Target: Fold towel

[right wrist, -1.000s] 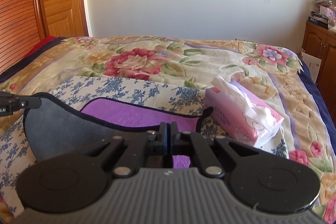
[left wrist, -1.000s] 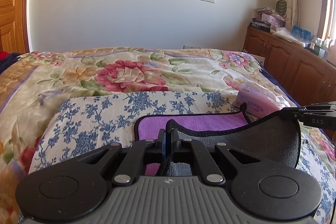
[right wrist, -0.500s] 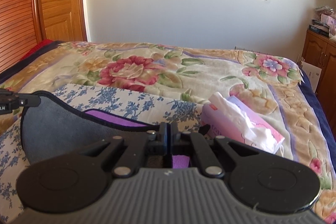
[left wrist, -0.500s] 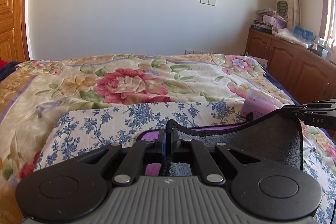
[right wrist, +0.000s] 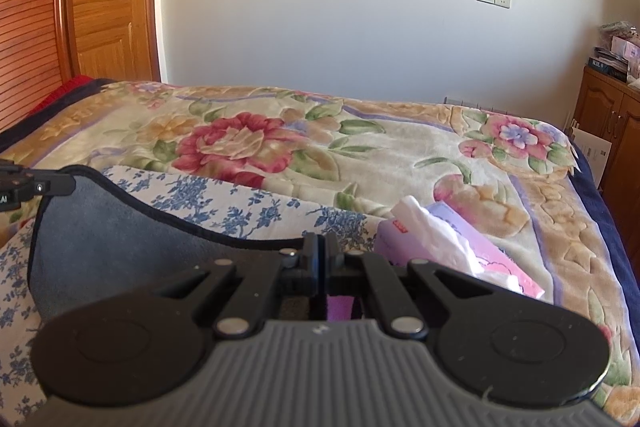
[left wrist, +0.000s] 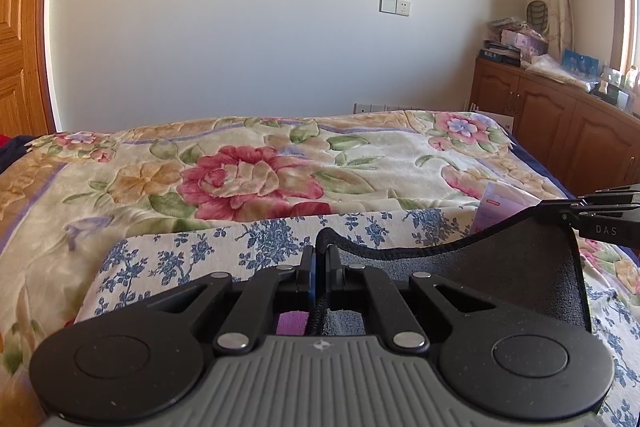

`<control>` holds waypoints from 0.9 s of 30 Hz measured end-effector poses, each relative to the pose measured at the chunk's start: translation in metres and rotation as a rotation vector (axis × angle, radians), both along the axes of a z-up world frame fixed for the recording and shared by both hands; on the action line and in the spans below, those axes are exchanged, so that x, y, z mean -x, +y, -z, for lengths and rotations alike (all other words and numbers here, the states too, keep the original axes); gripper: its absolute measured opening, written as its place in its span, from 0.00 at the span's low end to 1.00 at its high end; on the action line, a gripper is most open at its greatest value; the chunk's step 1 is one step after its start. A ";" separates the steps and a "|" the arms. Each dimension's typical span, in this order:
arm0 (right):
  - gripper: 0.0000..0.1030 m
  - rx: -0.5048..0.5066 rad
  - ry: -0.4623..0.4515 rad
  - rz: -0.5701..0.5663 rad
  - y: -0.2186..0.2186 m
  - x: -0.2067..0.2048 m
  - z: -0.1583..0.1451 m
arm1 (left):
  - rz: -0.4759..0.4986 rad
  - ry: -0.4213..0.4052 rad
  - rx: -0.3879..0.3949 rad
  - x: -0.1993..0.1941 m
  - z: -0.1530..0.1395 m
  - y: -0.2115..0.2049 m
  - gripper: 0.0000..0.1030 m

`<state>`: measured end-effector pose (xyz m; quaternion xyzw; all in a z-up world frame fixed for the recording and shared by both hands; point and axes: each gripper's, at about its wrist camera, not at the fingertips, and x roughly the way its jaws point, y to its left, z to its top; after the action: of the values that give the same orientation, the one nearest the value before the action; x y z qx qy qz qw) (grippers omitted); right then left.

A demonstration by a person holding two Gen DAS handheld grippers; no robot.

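While the towel (left wrist: 500,267) hangs stretched between them, left gripper (left wrist: 320,259) and right gripper (right wrist: 321,247) each pinch one corner, a tissue pack (right wrist: 448,247) just beside

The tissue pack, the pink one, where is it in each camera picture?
Left wrist view: tissue pack sits far right, mostly hidden behind the lifted towel.
Right wrist view: tissue pack lies right of centre, just beyond the right gripper.
Shared landmark: the big red flower on the bedspread.
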<state>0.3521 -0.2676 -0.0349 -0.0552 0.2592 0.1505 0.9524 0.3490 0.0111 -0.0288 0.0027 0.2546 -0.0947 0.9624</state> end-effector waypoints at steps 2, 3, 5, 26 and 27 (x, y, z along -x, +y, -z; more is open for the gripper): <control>0.03 0.001 -0.001 0.003 -0.001 -0.005 0.001 | -0.002 -0.002 0.000 -0.005 0.001 -0.001 0.05; 0.03 0.001 -0.002 0.004 -0.001 -0.007 0.002 | -0.004 -0.003 0.000 -0.007 0.001 -0.001 0.05; 0.03 0.006 -0.003 0.005 -0.001 -0.011 0.004 | -0.008 -0.004 0.006 -0.012 0.002 0.000 0.05; 0.03 0.055 0.038 0.016 0.002 -0.046 0.054 | -0.045 0.062 -0.044 -0.066 0.060 0.007 0.05; 0.03 0.056 0.037 0.017 0.002 -0.046 0.055 | -0.043 0.063 -0.045 -0.068 0.061 0.007 0.05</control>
<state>0.3985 -0.2658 -0.0900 -0.0767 0.2815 0.1359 0.9468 0.4165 0.0184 -0.0901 0.0158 0.2868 -0.0682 0.9554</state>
